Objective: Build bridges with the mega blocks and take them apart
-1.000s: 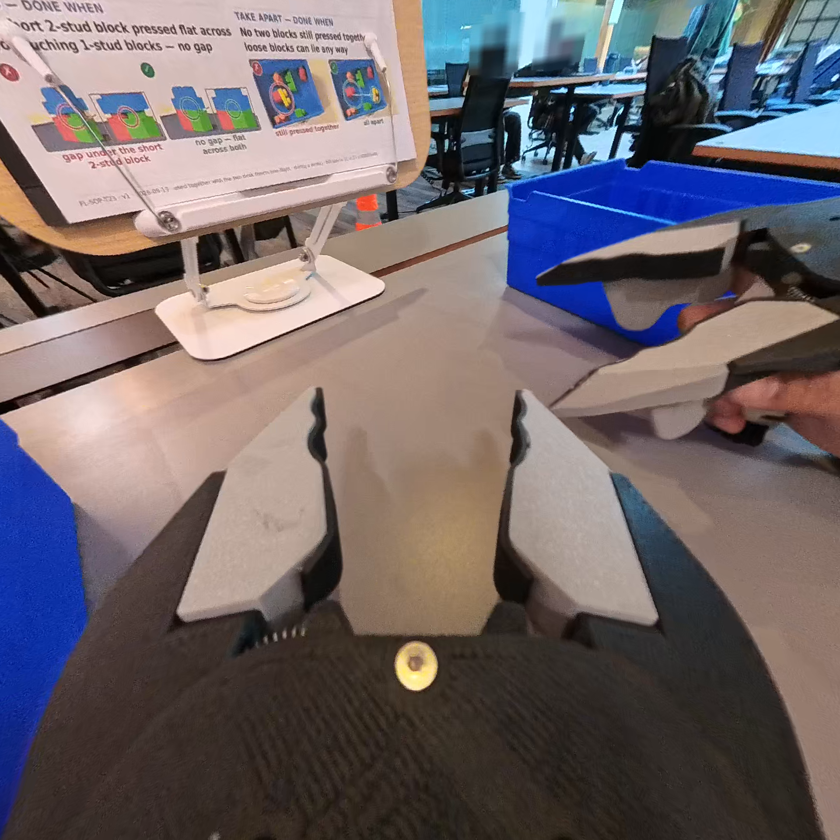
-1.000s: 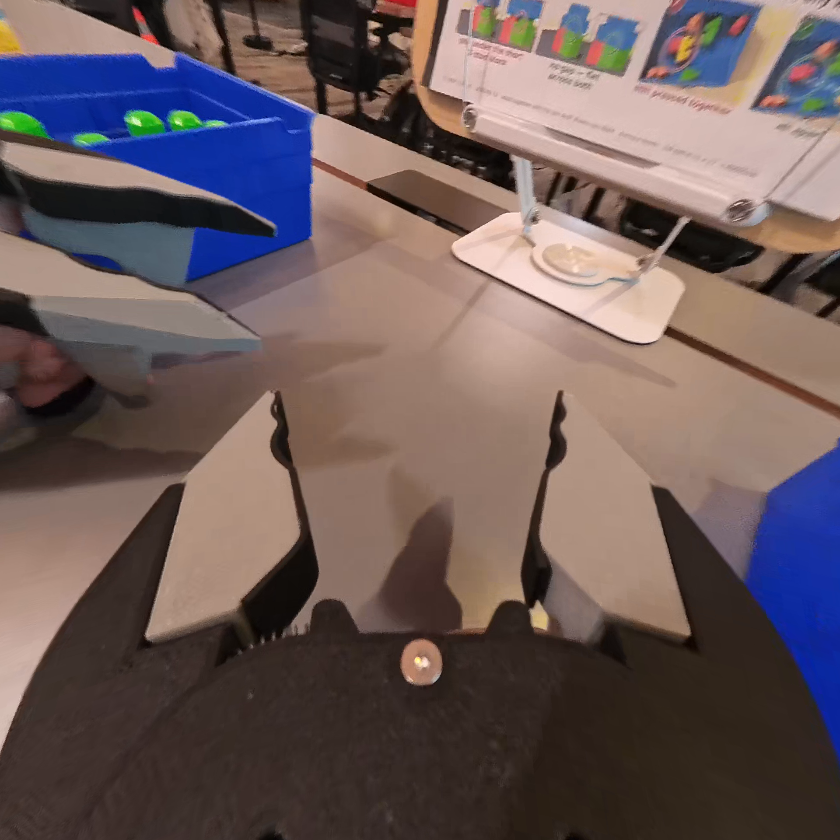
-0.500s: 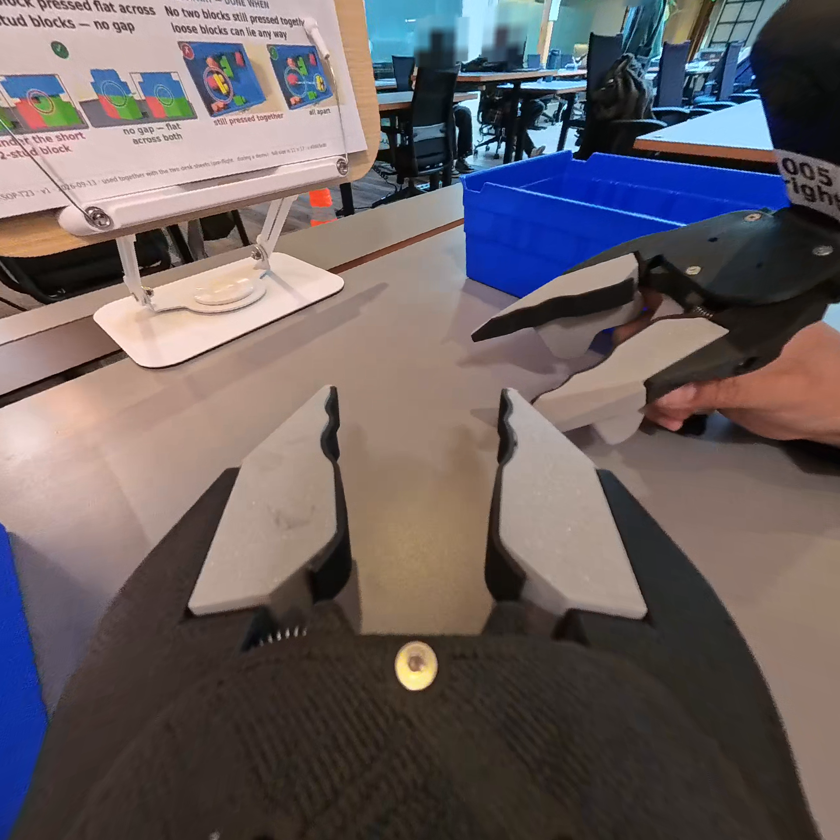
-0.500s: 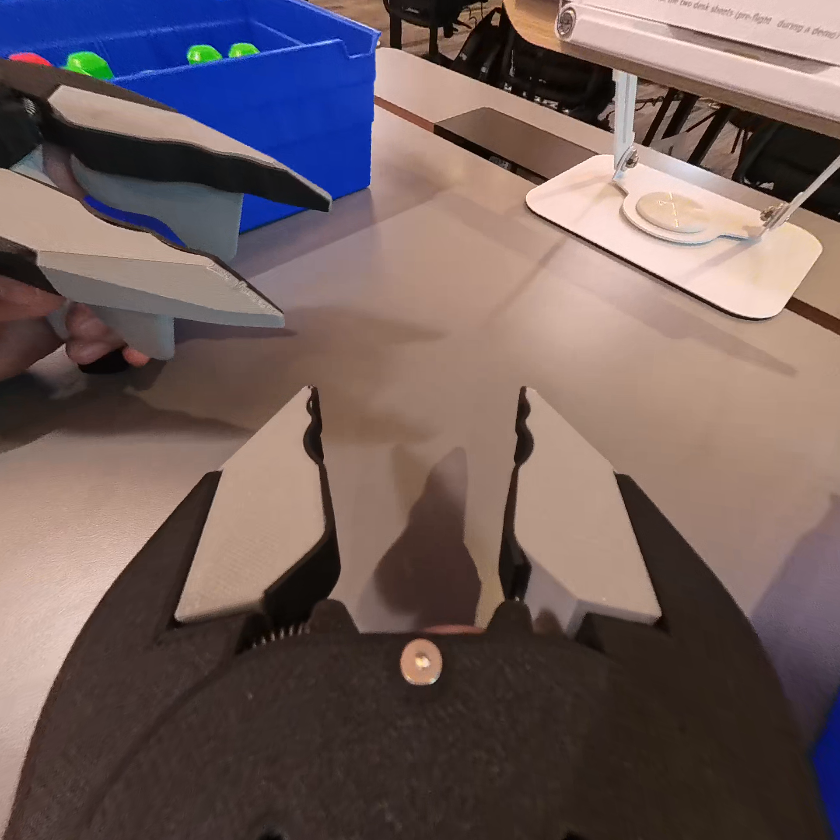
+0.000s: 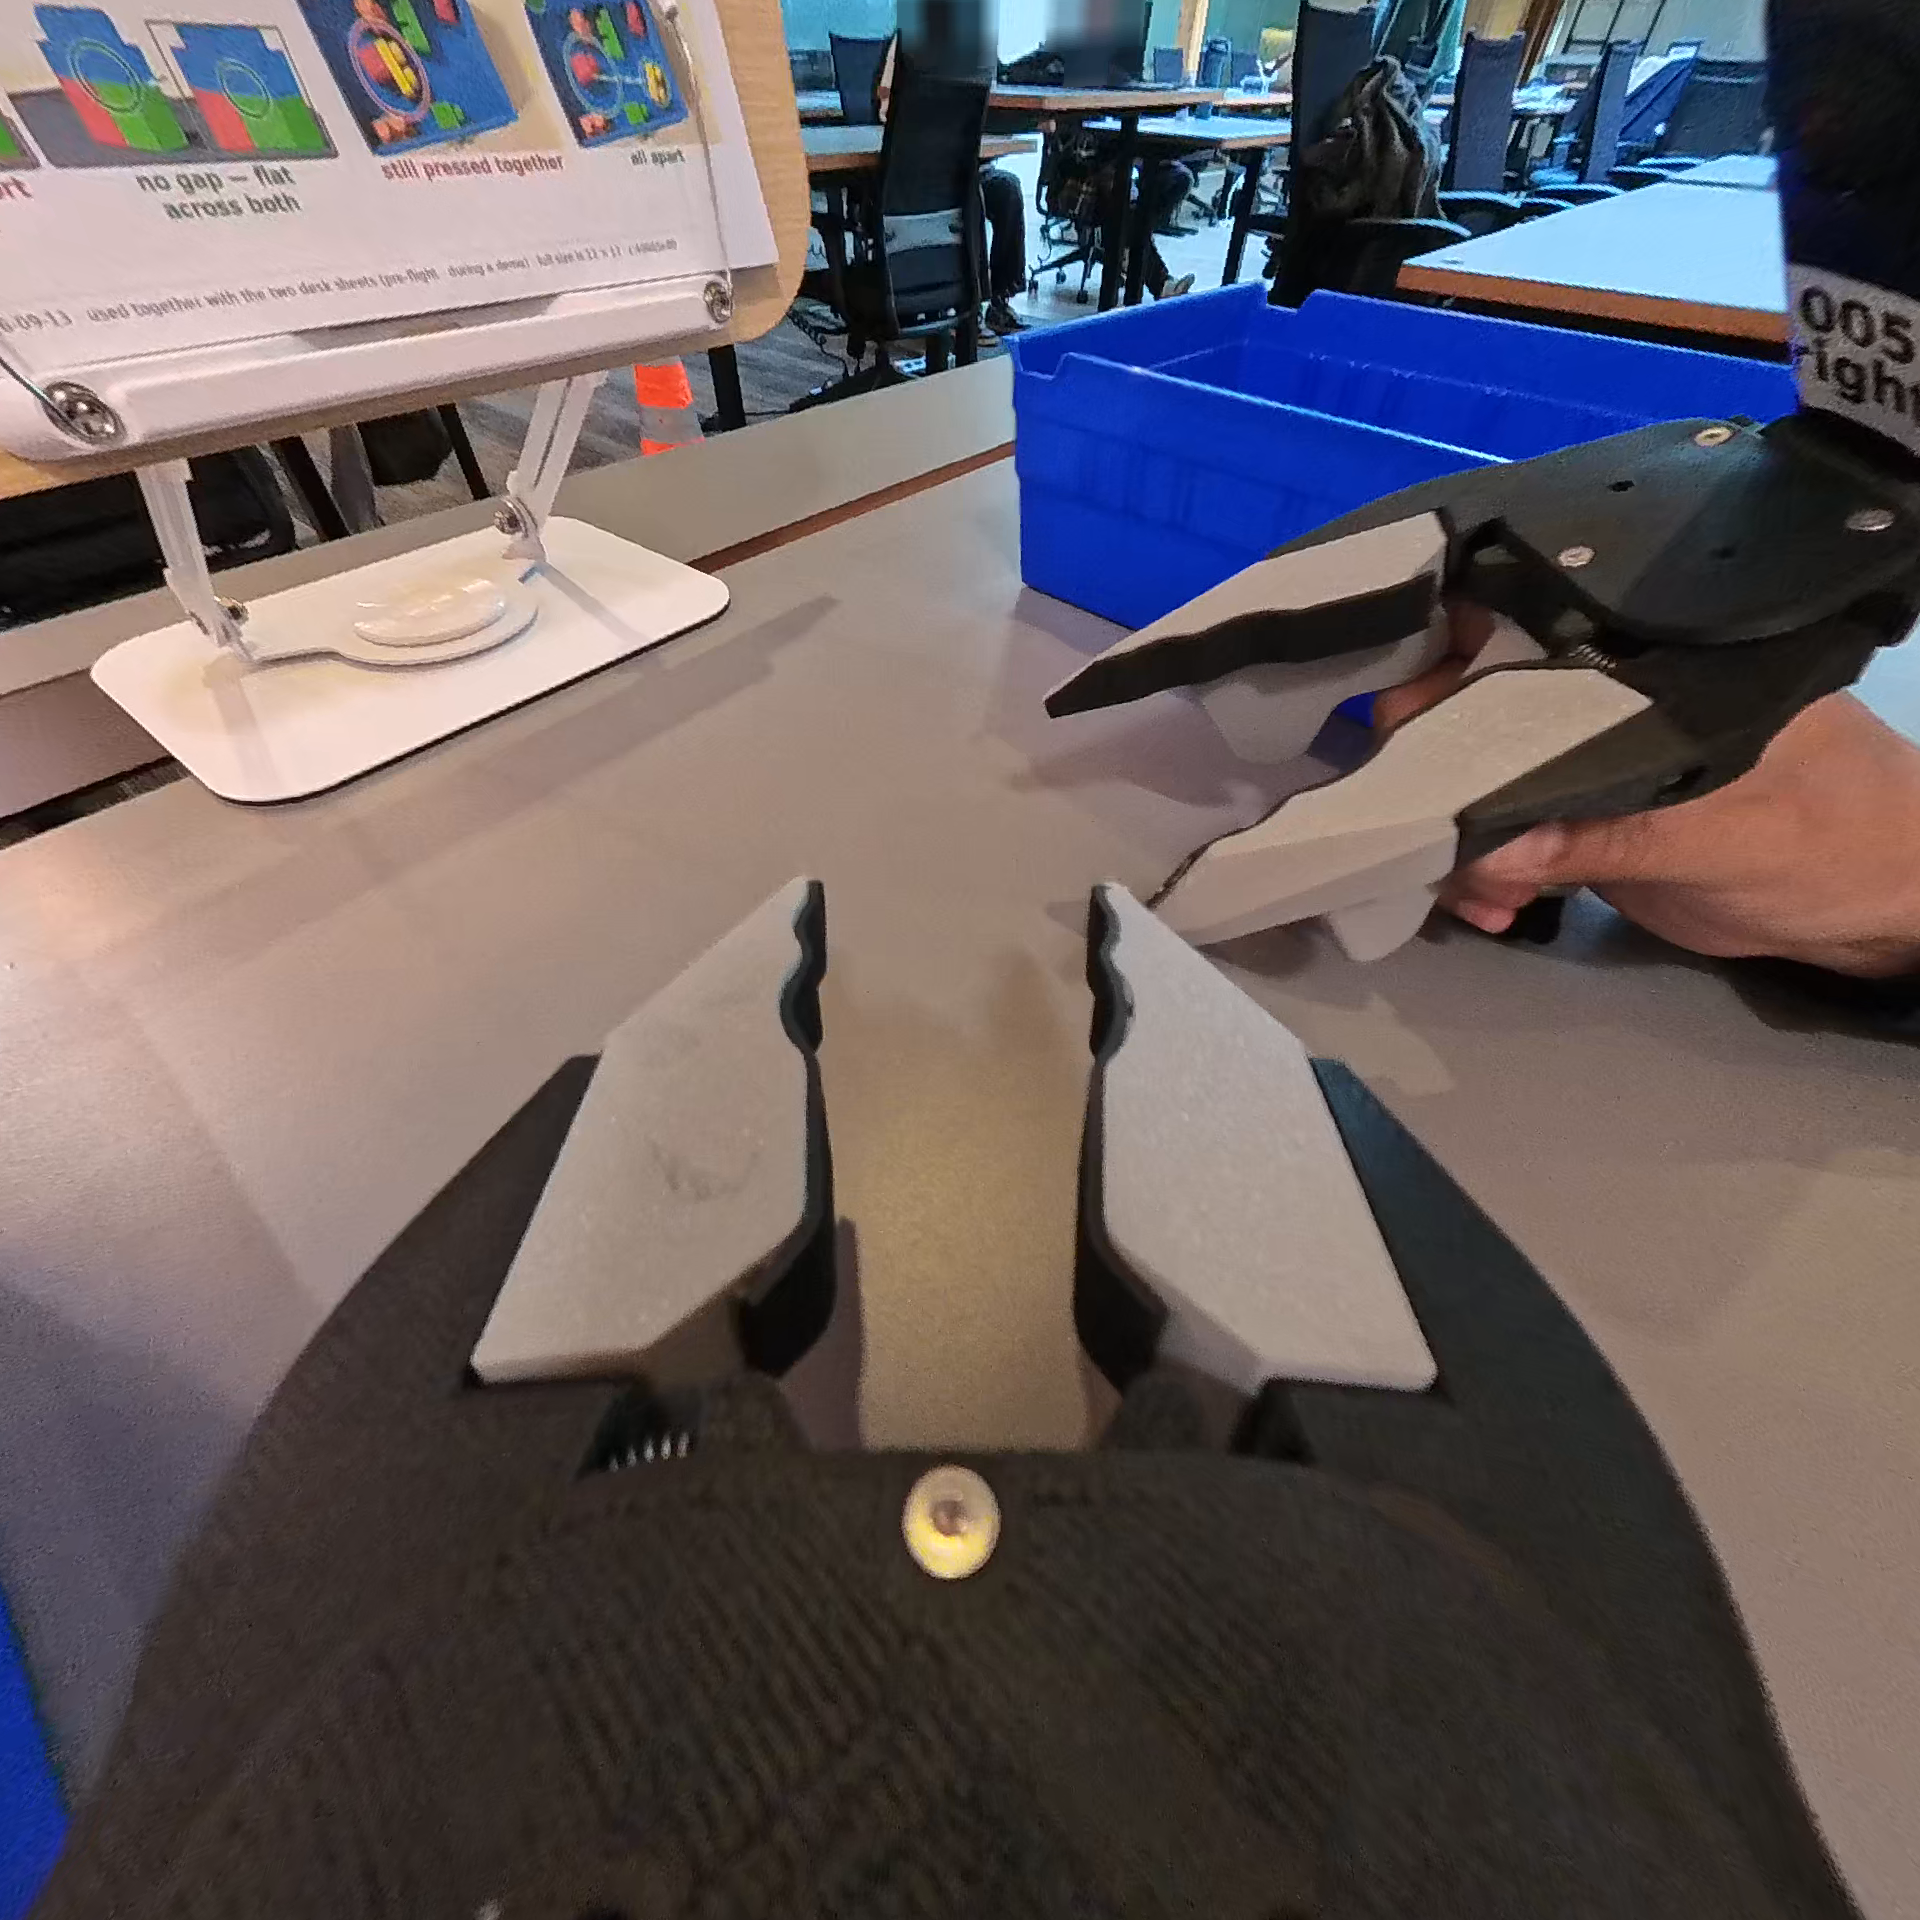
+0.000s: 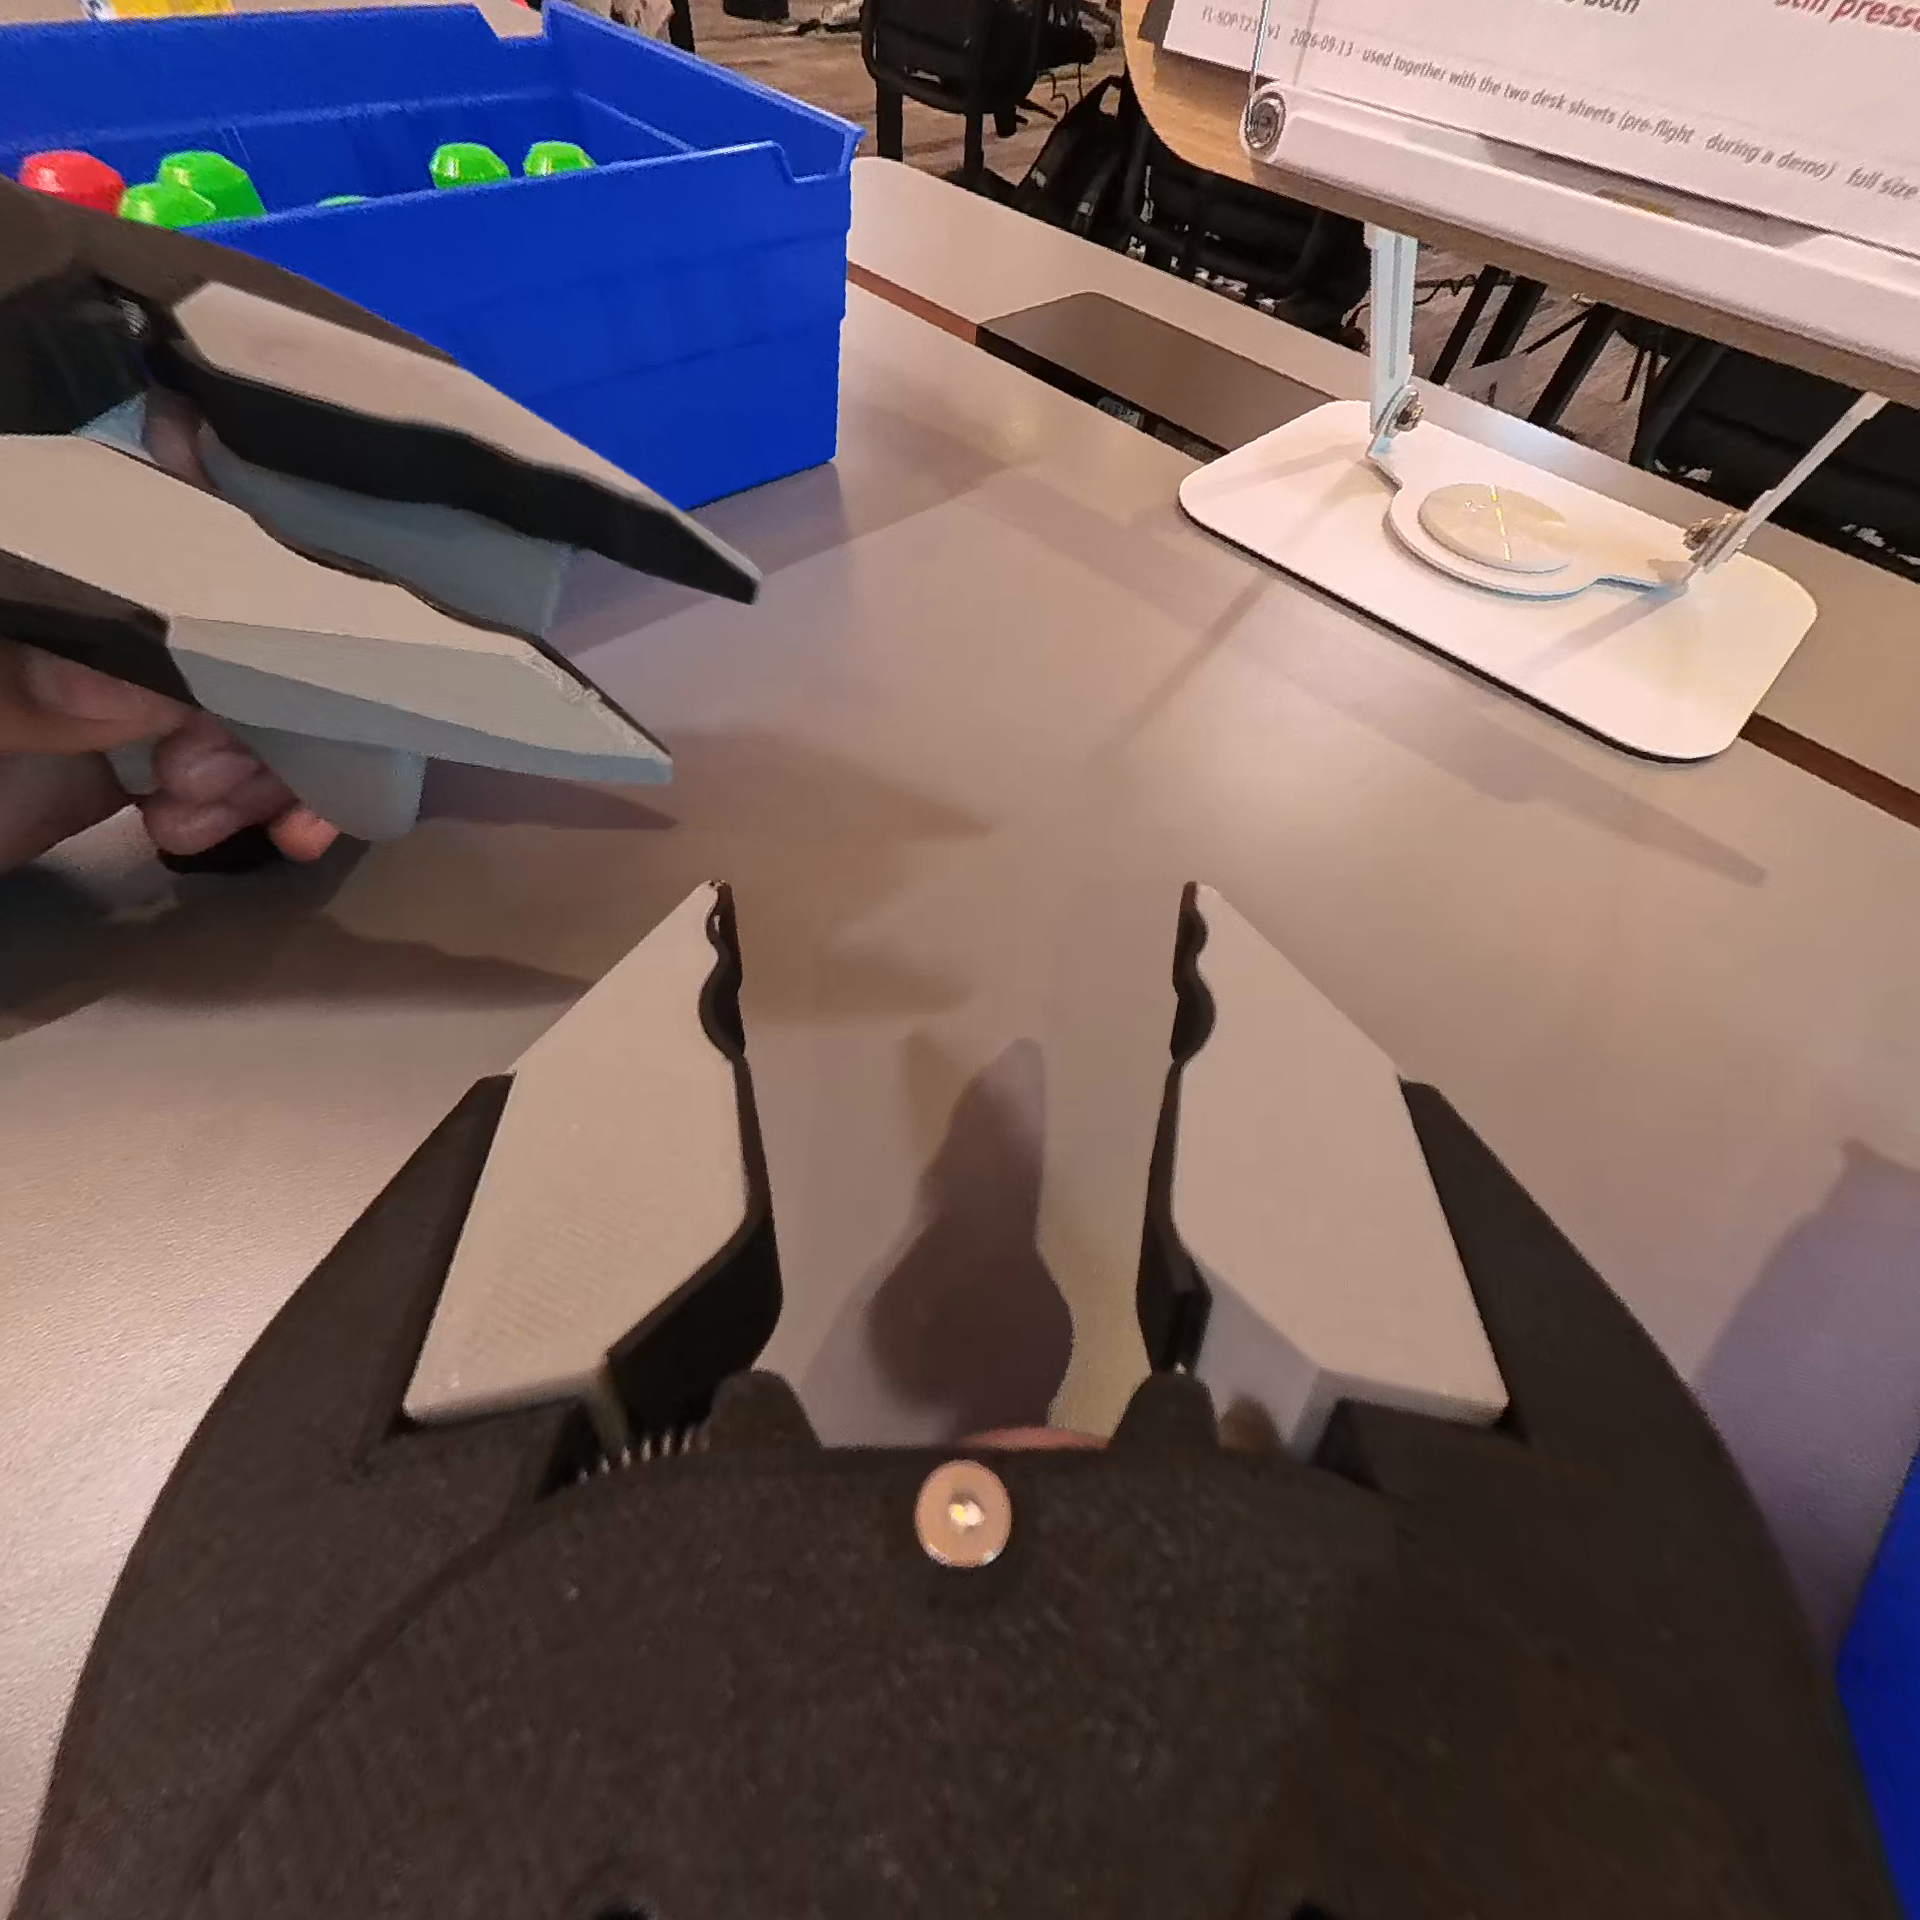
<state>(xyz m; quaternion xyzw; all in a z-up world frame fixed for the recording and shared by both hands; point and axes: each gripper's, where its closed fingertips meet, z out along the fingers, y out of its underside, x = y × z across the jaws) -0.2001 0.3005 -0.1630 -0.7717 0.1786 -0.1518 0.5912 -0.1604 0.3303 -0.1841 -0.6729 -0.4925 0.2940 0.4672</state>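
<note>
The mega blocks (image 6: 197, 187), green and red, lie in the blue bin (image 6: 665, 312) at the far left of the bench (image 6: 1039, 727); the left hand-held gripper (image 6: 712, 675), jaws narrowly parted and empty, is nearer; the right hand-held gripper (image 6: 951, 899) stands wide and empty, farther right; block axes cannot be judged.

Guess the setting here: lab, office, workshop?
Most likely an open-plan office or shared workroom used for data collection. Rows of desks with black office chairs fill the background, a grey table carries a blue bin of green and red blocks, and an instruction sheet on a stand faces the operator.
</note>
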